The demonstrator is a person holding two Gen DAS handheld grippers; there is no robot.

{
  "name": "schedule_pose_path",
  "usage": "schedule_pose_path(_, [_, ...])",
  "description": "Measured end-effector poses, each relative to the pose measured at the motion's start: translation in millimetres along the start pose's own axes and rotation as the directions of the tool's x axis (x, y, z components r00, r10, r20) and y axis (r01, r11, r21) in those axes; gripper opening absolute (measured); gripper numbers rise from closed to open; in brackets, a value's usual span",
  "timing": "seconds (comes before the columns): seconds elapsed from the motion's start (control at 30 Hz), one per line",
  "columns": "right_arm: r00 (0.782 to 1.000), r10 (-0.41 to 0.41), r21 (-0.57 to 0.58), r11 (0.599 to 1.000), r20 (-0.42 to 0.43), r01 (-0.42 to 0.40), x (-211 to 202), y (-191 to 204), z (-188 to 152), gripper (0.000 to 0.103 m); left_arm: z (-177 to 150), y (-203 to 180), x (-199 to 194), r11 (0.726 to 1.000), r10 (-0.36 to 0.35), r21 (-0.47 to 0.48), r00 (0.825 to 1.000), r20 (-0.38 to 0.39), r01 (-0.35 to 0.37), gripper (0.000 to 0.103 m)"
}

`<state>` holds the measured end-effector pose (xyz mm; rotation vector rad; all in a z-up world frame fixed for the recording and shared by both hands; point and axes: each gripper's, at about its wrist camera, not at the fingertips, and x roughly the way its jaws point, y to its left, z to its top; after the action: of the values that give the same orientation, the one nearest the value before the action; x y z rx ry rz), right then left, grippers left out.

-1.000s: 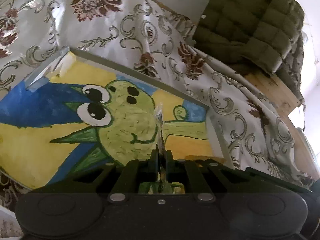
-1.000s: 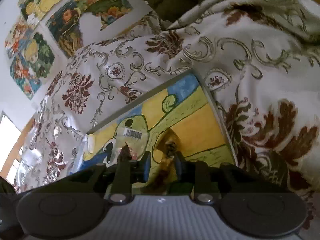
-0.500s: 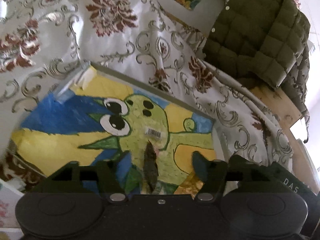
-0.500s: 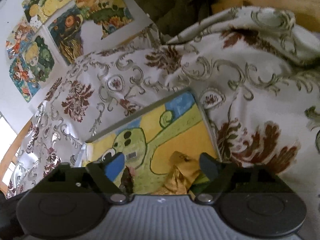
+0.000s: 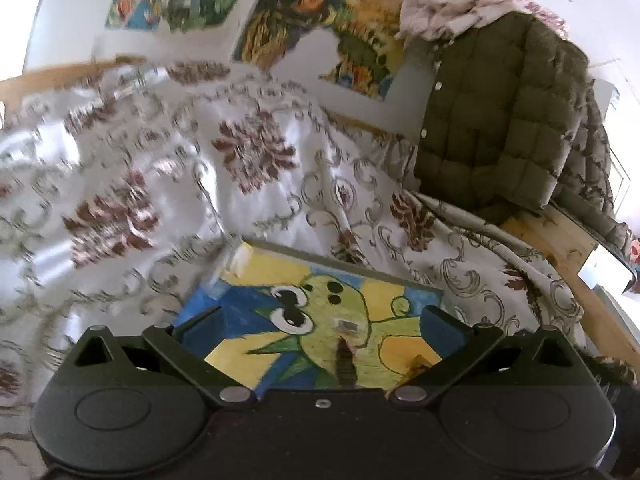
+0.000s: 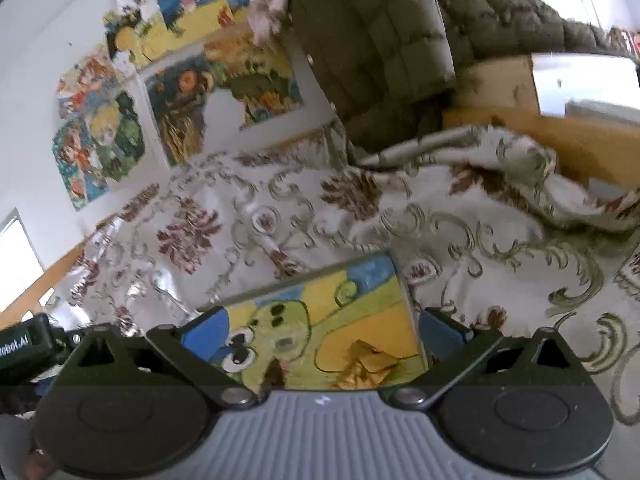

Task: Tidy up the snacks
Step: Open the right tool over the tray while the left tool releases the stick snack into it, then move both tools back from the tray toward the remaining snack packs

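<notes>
A floral cloth (image 5: 168, 184), white with maroon blossoms and grey scrolls, covers the whole work surface and rises in folds toward the rear wall, where several painted pictures (image 5: 320, 32) hang beside a quilted olive jacket (image 5: 500, 120) draped over a wooden frame (image 5: 560, 240). On the cloth lies a flat painted board (image 5: 248, 320) showing a green, large-eyed cartoon creature on a yellow and blue ground; in the right wrist view the same board (image 6: 360, 300) appears with its grey edge toward the rear. Two snacks rest on the board. The clear snack packet (image 5: 346, 356), with a dark content and a small barcode label near its upper end, lies on the creature's green body; in the right wrist view it (image 6: 276, 368) sits just left of a crumpled golden snack wrapper (image 6: 368, 364), which lies on the yellow area near the board's right edge, the two close but apart. In the left wrist view only a corner of the golden wrapper (image 5: 416, 362) shows beside the right finger. The left gripper (image 5: 320, 332) has its jaws opening and spread wide above the board, nothing pressed between its blue pads (image 5: 440, 328). The right gripper (image 6: 322, 332) likewise has its jaws opening to a wide stance, both snacks lying free on the board below the gap.
</notes>
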<state>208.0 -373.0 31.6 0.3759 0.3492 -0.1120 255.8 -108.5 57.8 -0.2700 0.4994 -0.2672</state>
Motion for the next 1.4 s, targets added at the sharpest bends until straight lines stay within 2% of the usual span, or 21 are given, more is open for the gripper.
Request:
schedule_pose_path(0.13, [0.999,0.001,-0.008,1.000,0.043,0.000,-29.6,11.5,-5.8,0.103,-3.8,3.2,-34.4,0.998,0.030,0.052,0.999,0.016,-0.031,0.102])
schedule_pose_path(0.33, [1.000,0.017,-0.051,0.999,0.014,-0.016,-73.9,24.8,-29.1,0.103,-22.4,16.3,-79.6,0.995,0.023,0.101,1.000,0.014,-0.024,0.102])
schedule_pose_path(0.5, [1.000,0.018,-0.114,0.993,-0.005,-0.019,-112.3,39.7,-50.7,0.103,-48.1,34.1,-106.8,0.996,-0.014,0.085,1.000,-0.016,0.015,0.102])
schedule_pose_path(0.7, [1.000,0.007,-0.143,0.990,-0.013,-0.009,-141.1,49.7,-70.1,0.103,-73.1,54.6,-128.4,0.998,-0.012,0.058,1.000,-0.020,0.013,0.102])
schedule_pose_path(0.87, [0.999,0.018,-0.128,0.992,-0.051,-0.024,-151.9,54.8,-81.6,0.103,-85.9,68.0,-144.9,0.996,0.011,0.094,1.000,-0.028,-0.008,0.102])
schedule_pose_path(1.03, [0.983,0.125,-0.075,0.988,-0.135,-0.136,-155.7,54.7,-85.8,0.103,-96.1,86.5,-156.8,0.999,0.043,0.036,0.996,-0.075,-0.041,0.102])
schedule_pose_path(1.1, [0.980,0.113,-0.086,0.988,-0.161,-0.127,-156.2,57.6,-89.1,0.103,-99.2,90.9,-159.6,0.998,0.047,0.041,0.994,-0.100,-0.043,0.102])
schedule_pose_path(1.3, [0.964,0.055,-0.102,0.991,-0.261,-0.084,-145.3,61.9,-98.5,0.103,-108.4,89.1,-154.8,0.984,0.099,0.163,0.978,-0.182,-0.070,0.102])
schedule_pose_path(1.4, [0.948,0.063,-0.072,0.993,-0.313,-0.090,-136.2,57.9,-102.5,0.103,-114.0,92.6,-145.0,0.987,0.091,0.150,0.963,-0.252,-0.054,0.102])
